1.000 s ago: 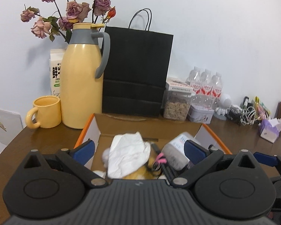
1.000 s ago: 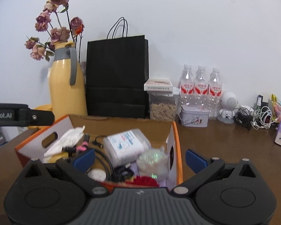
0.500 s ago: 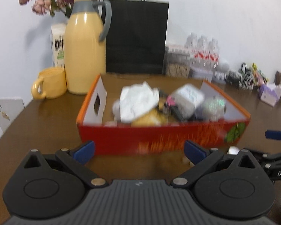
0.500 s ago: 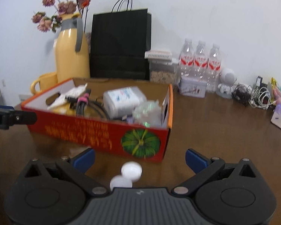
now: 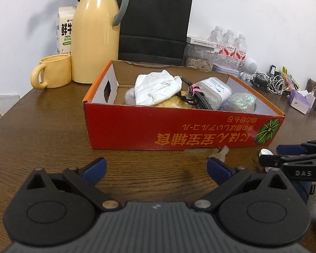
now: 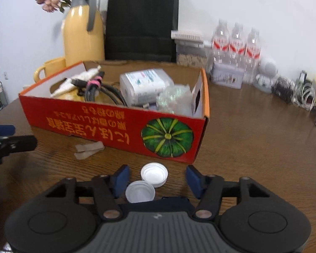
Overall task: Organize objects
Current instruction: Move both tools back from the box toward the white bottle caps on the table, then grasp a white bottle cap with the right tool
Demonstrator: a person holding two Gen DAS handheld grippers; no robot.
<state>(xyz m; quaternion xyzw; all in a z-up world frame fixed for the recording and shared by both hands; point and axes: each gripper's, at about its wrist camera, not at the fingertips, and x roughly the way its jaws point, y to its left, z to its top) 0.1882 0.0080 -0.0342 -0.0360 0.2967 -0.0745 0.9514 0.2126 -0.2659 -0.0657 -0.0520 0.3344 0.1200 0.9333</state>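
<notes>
Pickup of a white cap (image 6: 154, 174) beside the red box (image 6: 115, 124) is in hand: right gripper (image 6: 157, 181) jaws, just narrowed, not yet touching it. Further closing is required. Left gripper (image 5: 157, 168) is released, empty.

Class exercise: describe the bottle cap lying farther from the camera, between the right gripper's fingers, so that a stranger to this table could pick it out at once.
Start at the red cardboard box on the brown table and find the green pumpkin picture at its front corner. Just in front of it lie two white caps between the right gripper fingers, which have just been closing. Yours is the far cap, nearer the box, brighter and open side up; the near cap looks greyer.
</notes>
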